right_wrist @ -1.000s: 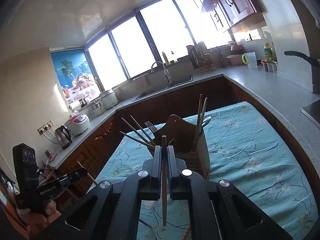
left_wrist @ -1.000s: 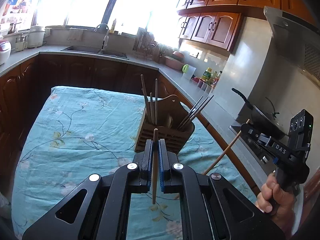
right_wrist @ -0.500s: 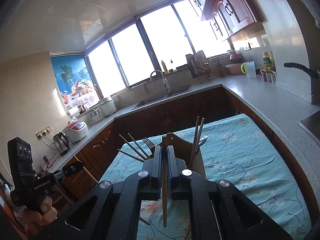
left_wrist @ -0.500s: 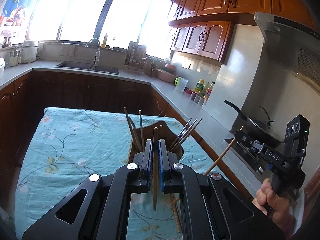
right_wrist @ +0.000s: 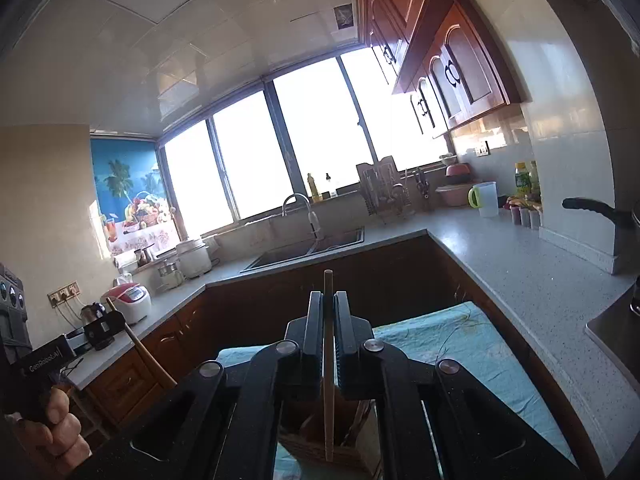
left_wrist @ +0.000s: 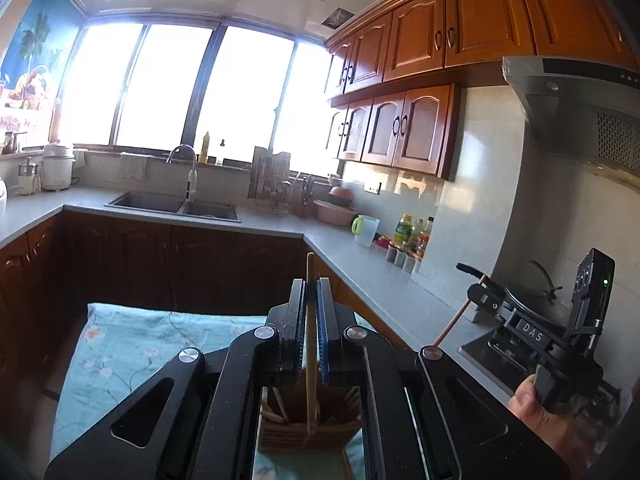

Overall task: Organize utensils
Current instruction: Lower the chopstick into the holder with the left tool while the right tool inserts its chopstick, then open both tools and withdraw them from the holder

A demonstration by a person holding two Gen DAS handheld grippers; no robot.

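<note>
Chopsticks clamped upright, one in the left hand-held gripper [left_wrist: 311,320] and one in the right hand-held gripper [right_wrist: 328,330], have risen from beside the wooden utensil holder [left_wrist: 308,426] on the table [left_wrist: 120,356] to above it, so insertion looks next.

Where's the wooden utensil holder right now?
The brown wooden utensil holder sits low in both wrist views on the teal floral tablecloth, directly below the left gripper and right gripper, each clamping a wooden chopstick.

Sink [left_wrist: 176,204] w/ faucet [left_wrist: 188,168] under window [left_wrist: 176,88]; green-handled mug [left_wrist: 366,230] on counter (by bottles [left_wrist: 412,232]).
</note>
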